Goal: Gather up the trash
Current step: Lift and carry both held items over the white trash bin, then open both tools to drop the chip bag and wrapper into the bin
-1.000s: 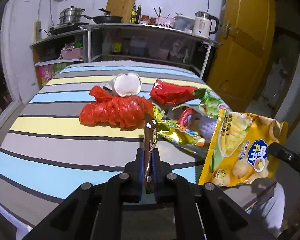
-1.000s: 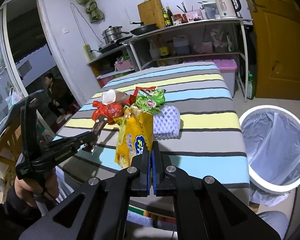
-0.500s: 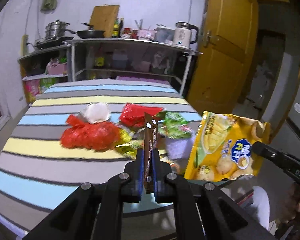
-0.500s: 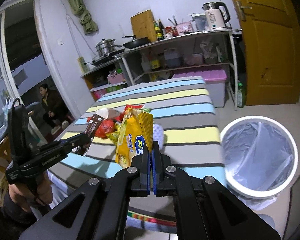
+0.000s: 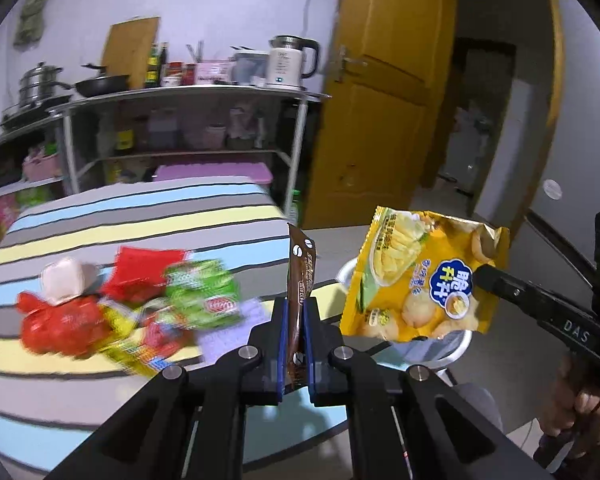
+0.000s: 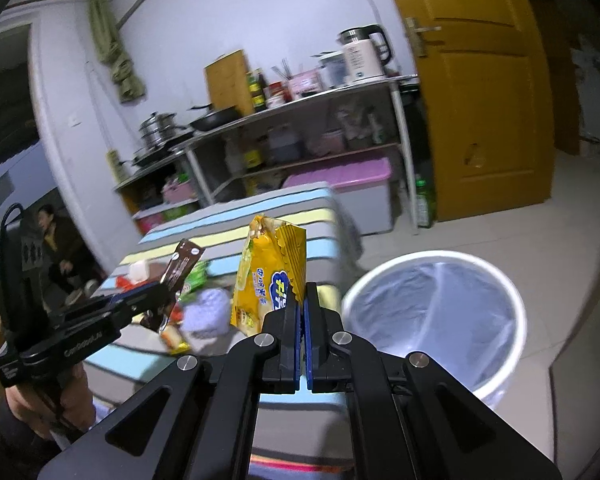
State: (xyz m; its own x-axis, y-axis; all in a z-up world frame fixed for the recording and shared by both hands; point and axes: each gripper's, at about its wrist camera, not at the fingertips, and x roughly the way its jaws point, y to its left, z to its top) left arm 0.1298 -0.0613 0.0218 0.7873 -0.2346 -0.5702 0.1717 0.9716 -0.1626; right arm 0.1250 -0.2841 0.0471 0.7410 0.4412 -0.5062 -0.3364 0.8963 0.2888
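Observation:
My left gripper (image 5: 296, 312) is shut on a brown wrapper (image 5: 301, 276) and holds it upright above the table's right edge; both show in the right wrist view, gripper (image 6: 162, 298) and wrapper (image 6: 182, 266). My right gripper (image 6: 301, 312) is shut on a yellow chip bag (image 6: 270, 276), held in the air left of a white bin (image 6: 436, 316) lined with a clear bag. The chip bag (image 5: 424, 280) hangs over the bin's rim (image 5: 346, 272) in the left wrist view. More trash lies on the striped table (image 5: 100, 216): a red bag (image 5: 60, 324), a green packet (image 5: 204, 292), a red packet (image 5: 144, 270).
A white crumpled cup (image 5: 66, 284) and a purple foam net (image 6: 206, 310) lie among the trash. A metal shelf (image 5: 180, 120) with pans, bottles and a kettle stands behind the table. A yellow door (image 6: 480, 92) is at the right. A person (image 6: 58, 240) sits far left.
Both grippers have swung right, away from the trash pile and toward the bin, each keeping its item. The bin now shows behind the chip bag in the left wrist view.

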